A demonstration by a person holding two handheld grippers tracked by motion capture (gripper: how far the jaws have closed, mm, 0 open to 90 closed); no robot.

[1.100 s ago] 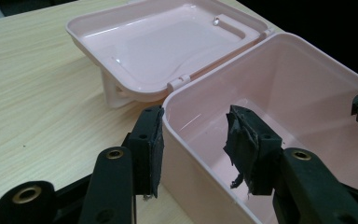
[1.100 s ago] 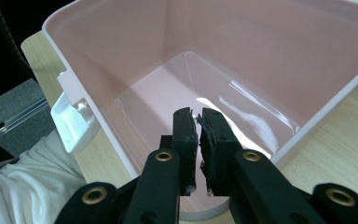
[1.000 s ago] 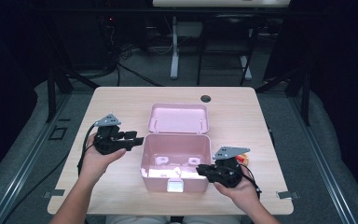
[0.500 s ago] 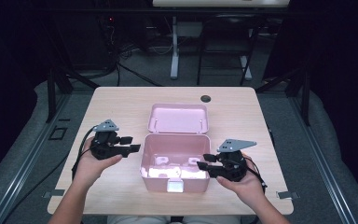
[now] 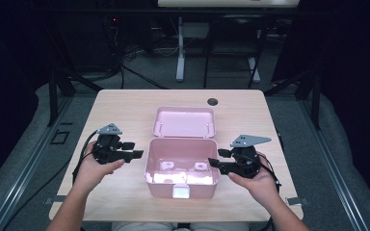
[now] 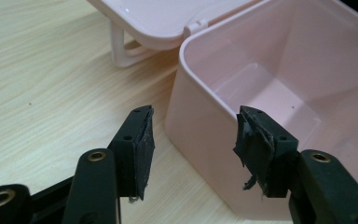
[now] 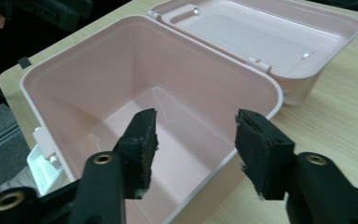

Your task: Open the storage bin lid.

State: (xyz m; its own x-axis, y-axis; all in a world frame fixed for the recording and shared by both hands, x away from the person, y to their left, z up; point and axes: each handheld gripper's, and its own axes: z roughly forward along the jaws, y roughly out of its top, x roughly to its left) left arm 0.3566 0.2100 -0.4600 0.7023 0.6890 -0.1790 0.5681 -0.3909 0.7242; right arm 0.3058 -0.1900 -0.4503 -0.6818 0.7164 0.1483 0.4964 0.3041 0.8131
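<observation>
Left gripper (image 5: 137, 155): fingers (image 6: 137, 154) apart, nothing between them, having just been opening; their tips sit just beside the left wall of the pink storage box (image 5: 180, 166), not touching. Right gripper (image 5: 213, 163): fingers (image 7: 142, 140) apart, empty, also having just been opening, tips at the box's right rim. The box stands open at centre frame in the high view, its lid (image 5: 184, 121) laid back behind it on the wooden worktop (image 5: 125, 108). A white latch (image 5: 181, 191) shows on the box's near wall.

table: light wood (image 5: 125, 110) | floor: grey carpet (image 5: 24, 159) | behind: white stand (image 5: 179, 53), cables (image 5: 125, 62) | surroundings: dark
</observation>
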